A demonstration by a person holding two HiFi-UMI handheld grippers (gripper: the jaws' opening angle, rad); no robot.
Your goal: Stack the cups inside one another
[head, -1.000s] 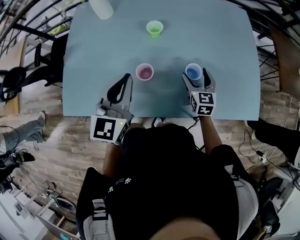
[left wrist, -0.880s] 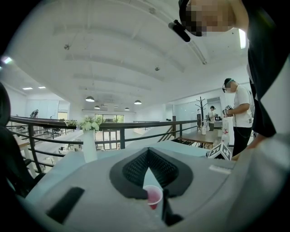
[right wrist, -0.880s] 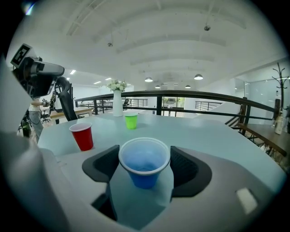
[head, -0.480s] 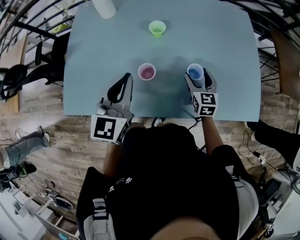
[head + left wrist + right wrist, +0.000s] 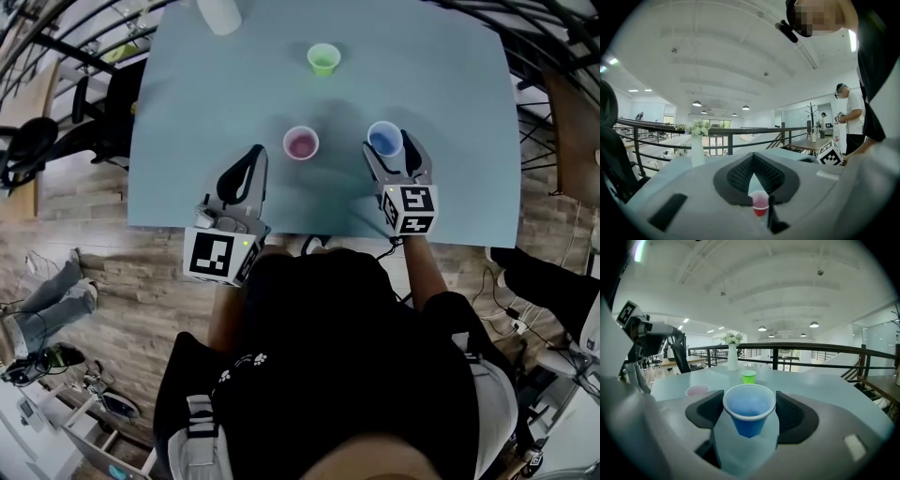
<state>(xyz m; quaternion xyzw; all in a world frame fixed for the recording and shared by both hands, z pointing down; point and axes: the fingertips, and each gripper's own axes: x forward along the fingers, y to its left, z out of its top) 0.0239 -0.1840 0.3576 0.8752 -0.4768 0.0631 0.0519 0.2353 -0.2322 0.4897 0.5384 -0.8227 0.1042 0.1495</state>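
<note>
My right gripper is shut on the blue cup, held upright by its rim between the two pads and just off the pale blue table. The pink cup stands upright to its left, just ahead of my left gripper, whose fingertips are together and hold nothing. In the left gripper view that pink cup sits right beyond the shut jaws. The green cup stands farther back, near the table's middle; in the right gripper view the green cup shows behind the blue cup.
A white vase with flowers stands at the table's far left corner. Black railings and chairs ring the table. The person's body is at the near edge. Another person stands far off to the right in the left gripper view.
My right gripper has shifted slightly away from the near edge with the blue cup between its pads. The left gripper and the pink and green cups have stayed put.
</note>
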